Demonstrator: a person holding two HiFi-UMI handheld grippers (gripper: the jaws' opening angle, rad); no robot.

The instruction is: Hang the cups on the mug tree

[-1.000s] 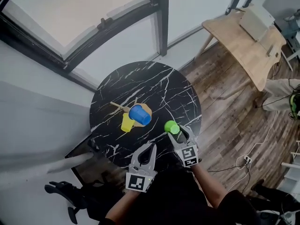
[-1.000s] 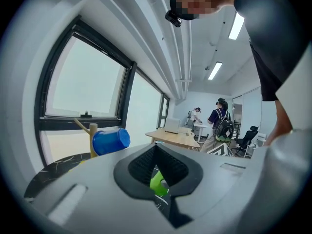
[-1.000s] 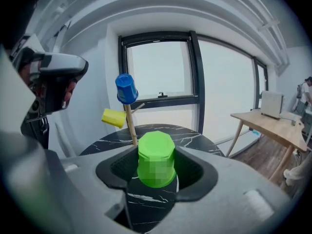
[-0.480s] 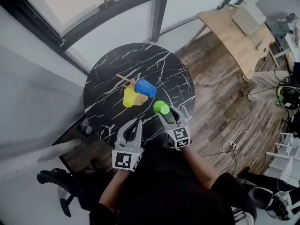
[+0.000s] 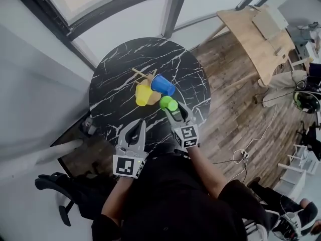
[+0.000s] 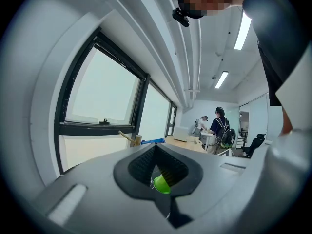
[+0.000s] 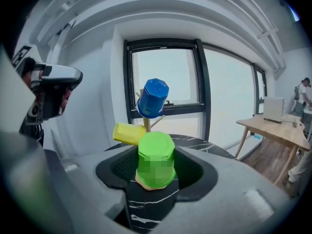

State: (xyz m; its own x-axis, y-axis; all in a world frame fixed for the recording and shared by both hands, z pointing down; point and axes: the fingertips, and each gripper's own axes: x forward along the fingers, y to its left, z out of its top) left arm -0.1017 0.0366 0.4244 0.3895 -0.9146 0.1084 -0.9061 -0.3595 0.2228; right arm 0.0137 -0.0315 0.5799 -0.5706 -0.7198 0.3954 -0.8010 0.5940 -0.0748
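Since the earlier picture both grippers have moved away from us across the tabletop (image 5: pixel 120 69), and the green cup (image 5: pixel 168 103) has gone from well apart from the mug tree (image 5: pixel 142 76) to just beside it

Nearest us, on the left, the left gripper (image 5: pixel 138 126) hangs over the near edge with its fingers pressed together and nothing between them. A little farther and to the right, the right gripper (image 5: pixel 175 113) has its fingers pinching the green cup, which it carries clear of the tabletop. Beyond that stands the mug tree, with the yellow cup (image 5: pixel 143 94) on a left peg and the blue cup (image 5: pixel 162 85) on a right one, higher up

We judge two cups done and one left: the green cup has yet to go on a free peg, such as the bare one pointing far left
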